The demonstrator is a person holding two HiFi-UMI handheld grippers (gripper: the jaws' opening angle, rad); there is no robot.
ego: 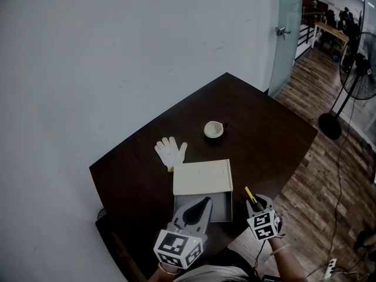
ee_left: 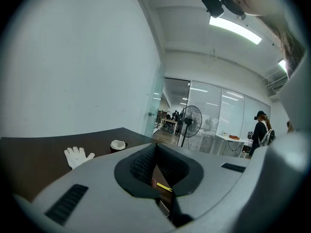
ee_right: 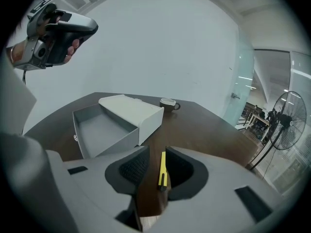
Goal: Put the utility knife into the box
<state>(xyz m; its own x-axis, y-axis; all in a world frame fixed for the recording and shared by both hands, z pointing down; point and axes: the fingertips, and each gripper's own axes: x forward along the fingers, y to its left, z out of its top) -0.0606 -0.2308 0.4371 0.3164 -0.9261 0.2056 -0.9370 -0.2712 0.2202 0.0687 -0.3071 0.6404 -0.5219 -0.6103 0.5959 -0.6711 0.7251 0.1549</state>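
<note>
Right hand-held gripper (ee_right: 156,153) about to pick, desk (ego: 264,140) scene
Box (ego: 202,178) has its tray slid open; left hand-held gripper (ee_left: 155,149) jaws together, empty; right jaws apart, straddling the utility knife (ee_right: 162,171), which lies on the desk just beside the box. Centre it, clamp mid-handle.

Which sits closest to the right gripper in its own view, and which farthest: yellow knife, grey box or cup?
1. The utility knife, on the table between the open fingers.
2. The box, ahead to the left, tray slid out.
3. The cup, farther back, beyond the box.
</note>
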